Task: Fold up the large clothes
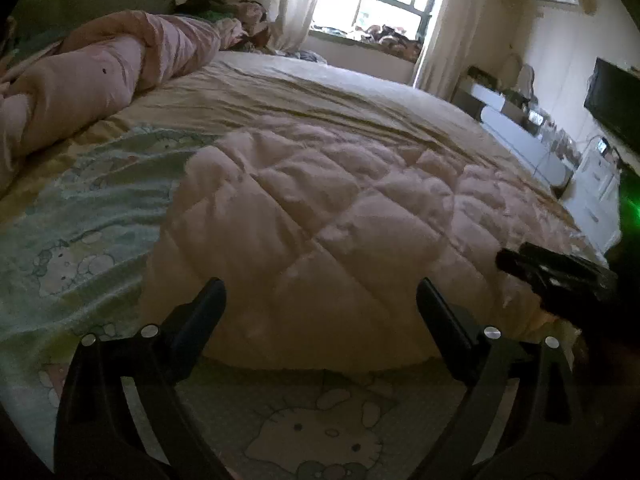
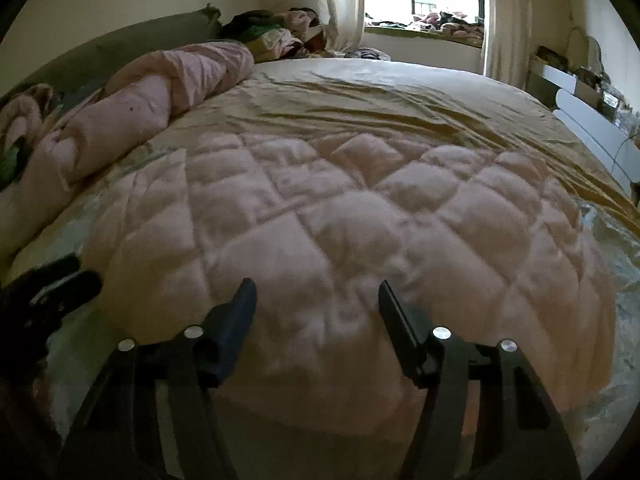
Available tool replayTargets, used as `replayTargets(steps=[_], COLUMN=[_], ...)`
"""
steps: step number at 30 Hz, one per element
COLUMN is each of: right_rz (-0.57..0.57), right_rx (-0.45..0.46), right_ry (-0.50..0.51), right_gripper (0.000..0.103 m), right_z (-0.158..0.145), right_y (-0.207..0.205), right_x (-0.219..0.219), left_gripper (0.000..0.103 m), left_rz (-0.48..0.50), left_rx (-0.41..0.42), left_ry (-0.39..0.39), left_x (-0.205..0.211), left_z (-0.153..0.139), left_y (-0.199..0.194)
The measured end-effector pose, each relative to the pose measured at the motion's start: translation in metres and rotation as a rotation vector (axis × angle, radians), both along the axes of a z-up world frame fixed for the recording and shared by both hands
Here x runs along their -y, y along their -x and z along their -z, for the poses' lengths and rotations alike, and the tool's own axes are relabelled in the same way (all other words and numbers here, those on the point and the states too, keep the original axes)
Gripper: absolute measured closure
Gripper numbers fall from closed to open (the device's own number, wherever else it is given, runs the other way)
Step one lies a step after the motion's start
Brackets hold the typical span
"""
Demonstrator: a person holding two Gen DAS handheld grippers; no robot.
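Note:
A large pale pink quilted garment (image 1: 340, 232) lies spread flat on the bed; it fills the right wrist view (image 2: 340, 220) too. My left gripper (image 1: 320, 292) is open and empty, held above the garment's near left edge. My right gripper (image 2: 316, 292) is open and empty, above the garment's near edge. The right gripper's tip shows at the right in the left wrist view (image 1: 552, 272), and the left gripper's tip shows at the left in the right wrist view (image 2: 52, 288).
The bed has a cartoon-cat print sheet (image 1: 80, 216) and a yellow sheet (image 2: 380, 108) beyond the garment. A rolled pink duvet (image 1: 100, 80) lies at the back left. A clothes pile (image 2: 276, 32) sits by the window. A cabinet (image 1: 532, 136) and dark screen (image 1: 616, 100) stand right.

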State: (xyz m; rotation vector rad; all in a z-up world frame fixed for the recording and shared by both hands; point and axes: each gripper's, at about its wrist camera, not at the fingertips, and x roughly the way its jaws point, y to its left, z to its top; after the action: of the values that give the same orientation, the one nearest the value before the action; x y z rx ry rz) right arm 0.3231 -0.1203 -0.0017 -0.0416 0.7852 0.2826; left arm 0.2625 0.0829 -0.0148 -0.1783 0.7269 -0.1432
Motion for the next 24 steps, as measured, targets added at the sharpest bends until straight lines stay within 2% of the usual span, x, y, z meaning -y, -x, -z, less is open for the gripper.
replayTargets(steps=[5,8,11,14,16,18,24], right_rz=[0.002,0.004,0.01,0.012,0.013,0.028,0.022], right_rx=[-0.043,-0.058,-0.068,-0.067,-0.065,-0.049,0.016], right_ry=[0.051,0.059,0.036,-0.008,-0.072,-0.124,-0.134], right_gripper=[0.042,0.042,0.041,0.04,0.023,0.018,0.015], right_z=[0.023,0.032,0.037,0.029,0.023,0.015,-0.009], right_y=[0.006,0.002,-0.001,0.003,0.01,0.018,0.041], right_x=[-0.007,-0.009,-0.007,-0.002,0.004,0.011,0.023], left_gripper=[0.012,0.012,0.01,0.01,0.01,0.01,0.01], left_rz=[0.042,0.042,0.045,0.056,0.053,0.048,0.031], left_rx=[-0.05,-0.078,-0.069,-0.063,-0.059,-0.043,0.007], left_ry=[-0.001,-0.039,-0.083,-0.053,-0.037,-0.028,0.001], left_x=[0.013,0.017,0.023,0.021,0.019,0.018,0.014], left_z=[0.016,0.03,0.03,0.023,0.017,0.008,-0.012], left_y=[-0.005,-0.01,-0.008,-0.004,-0.001,0.004,0.022])
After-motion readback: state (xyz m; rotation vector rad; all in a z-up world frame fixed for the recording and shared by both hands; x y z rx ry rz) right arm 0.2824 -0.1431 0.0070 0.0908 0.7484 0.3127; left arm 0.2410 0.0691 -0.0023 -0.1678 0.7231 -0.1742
